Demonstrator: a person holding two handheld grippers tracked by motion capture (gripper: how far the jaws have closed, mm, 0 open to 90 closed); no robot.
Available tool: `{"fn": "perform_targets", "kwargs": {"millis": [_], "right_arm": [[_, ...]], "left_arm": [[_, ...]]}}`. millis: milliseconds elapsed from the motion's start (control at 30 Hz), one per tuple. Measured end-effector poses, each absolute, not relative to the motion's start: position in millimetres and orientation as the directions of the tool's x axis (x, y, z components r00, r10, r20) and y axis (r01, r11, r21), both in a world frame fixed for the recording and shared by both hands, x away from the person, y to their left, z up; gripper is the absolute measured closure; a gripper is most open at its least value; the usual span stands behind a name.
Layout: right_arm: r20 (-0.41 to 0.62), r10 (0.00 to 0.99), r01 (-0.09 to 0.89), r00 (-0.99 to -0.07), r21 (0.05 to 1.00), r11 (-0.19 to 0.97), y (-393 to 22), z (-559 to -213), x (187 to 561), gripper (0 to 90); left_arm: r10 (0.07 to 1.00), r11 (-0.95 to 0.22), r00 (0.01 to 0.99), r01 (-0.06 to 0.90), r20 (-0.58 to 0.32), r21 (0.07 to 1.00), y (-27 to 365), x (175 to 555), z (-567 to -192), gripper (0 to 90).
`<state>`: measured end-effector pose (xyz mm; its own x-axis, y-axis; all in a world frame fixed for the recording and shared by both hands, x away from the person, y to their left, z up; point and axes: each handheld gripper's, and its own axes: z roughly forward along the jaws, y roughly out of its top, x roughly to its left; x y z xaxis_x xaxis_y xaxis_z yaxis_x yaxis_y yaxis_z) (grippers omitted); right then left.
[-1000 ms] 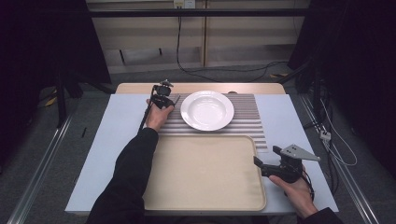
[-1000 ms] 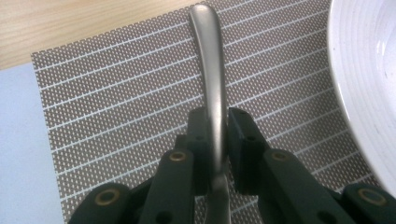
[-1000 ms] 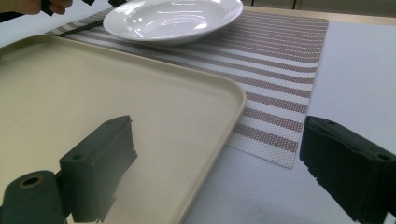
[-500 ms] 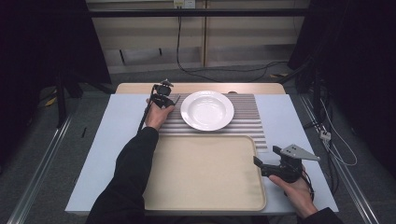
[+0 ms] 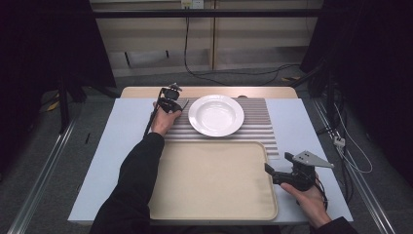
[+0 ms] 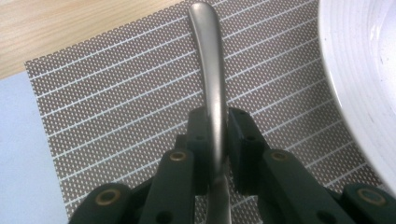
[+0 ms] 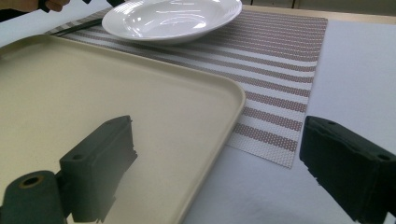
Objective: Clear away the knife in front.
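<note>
left claw (image 6: 215,140) clamped shut, right claw (image 7: 224,163) wide apart

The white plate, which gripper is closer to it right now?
Left. The left gripper sits on the striped mat just beside the white plate, clamped on a metal utensil handle. The right gripper hangs open at the beige tray's near right edge.

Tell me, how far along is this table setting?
It looks partly done. The white plate already sits on the striped placemat. In hand: the left tongs are shut on a metal utensil handle over the mat, beside the plate. The right tongs hang open astride the beige tray's edge, holding nothing. Probably left: setting the utensil down and letting go; beyond that I can't tell.
</note>
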<state>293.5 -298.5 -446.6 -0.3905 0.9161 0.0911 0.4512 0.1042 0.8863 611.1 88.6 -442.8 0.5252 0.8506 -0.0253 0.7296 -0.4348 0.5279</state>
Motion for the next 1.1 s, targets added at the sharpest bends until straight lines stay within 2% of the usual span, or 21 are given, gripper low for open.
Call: {"fn": "perform_targets", "kwargs": {"millis": [667, 1100], "right_arm": [[0.093, 0.917, 0.458, -0.388, 0.883, 0.104, -298, -447, 294, 10.0], [0.091, 0.917, 0.457, -0.387, 0.883, 0.105, -298, -447, 294, 10.0]], "left_arm": [[0.845, -0.443, 0.534, 0.715, -0.014, 0.541, 94, 605, -428, 79.8], [0.830, -0.436, 0.556, 0.693, -0.041, 0.574, 98, 593, -419, 79.8]]}}
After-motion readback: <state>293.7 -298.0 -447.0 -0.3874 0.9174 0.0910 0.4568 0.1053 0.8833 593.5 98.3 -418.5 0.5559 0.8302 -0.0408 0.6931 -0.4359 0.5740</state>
